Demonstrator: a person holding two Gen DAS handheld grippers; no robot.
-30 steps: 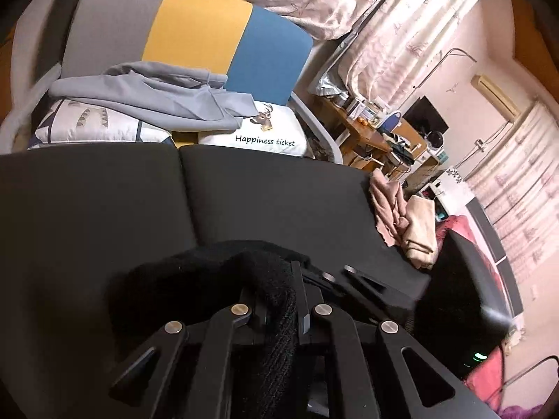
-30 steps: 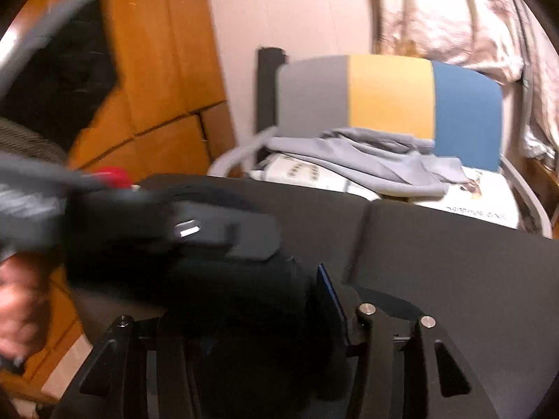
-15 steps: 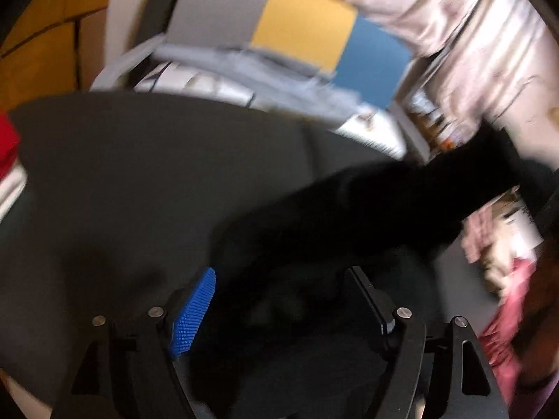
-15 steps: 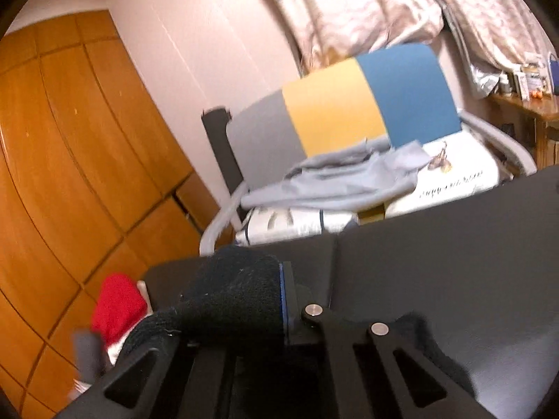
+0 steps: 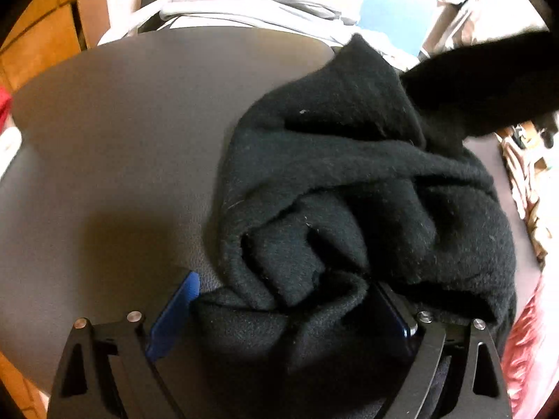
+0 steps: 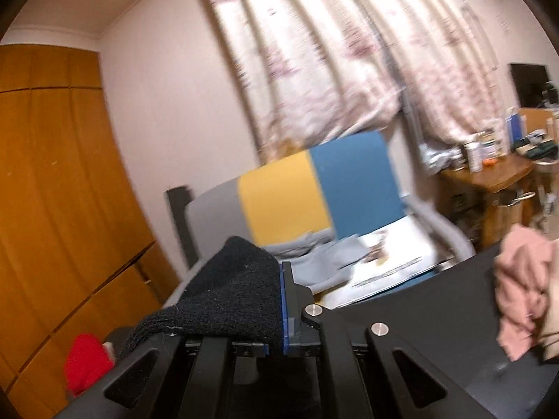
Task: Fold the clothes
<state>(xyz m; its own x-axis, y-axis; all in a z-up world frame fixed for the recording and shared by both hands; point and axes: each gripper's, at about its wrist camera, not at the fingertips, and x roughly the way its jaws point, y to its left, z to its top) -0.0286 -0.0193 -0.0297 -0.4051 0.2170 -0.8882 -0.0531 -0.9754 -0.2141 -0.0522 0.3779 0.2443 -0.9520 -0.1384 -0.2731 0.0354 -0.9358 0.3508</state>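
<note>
Black sweater (image 5: 367, 188) (crumpled) fills released left tool (image 5: 286, 300); right tool (image 6: 279, 296) grasps it beside pink cloth (image 6: 520, 293).

A black knit garment (image 5: 367, 188) lies bunched in thick, rumpled folds on the dark desk (image 5: 115, 146), filling the 3 o'clock half of the left wrist view. One part stretches taut toward 1 o'clock; the right wrist view shows a lifted fold.

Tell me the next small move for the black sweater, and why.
Probably close the left gripper on the sweater. Its jaws stand open around a bunched fold, while the right gripper already pinches another part, so the garment can then be spread over the table.
</note>
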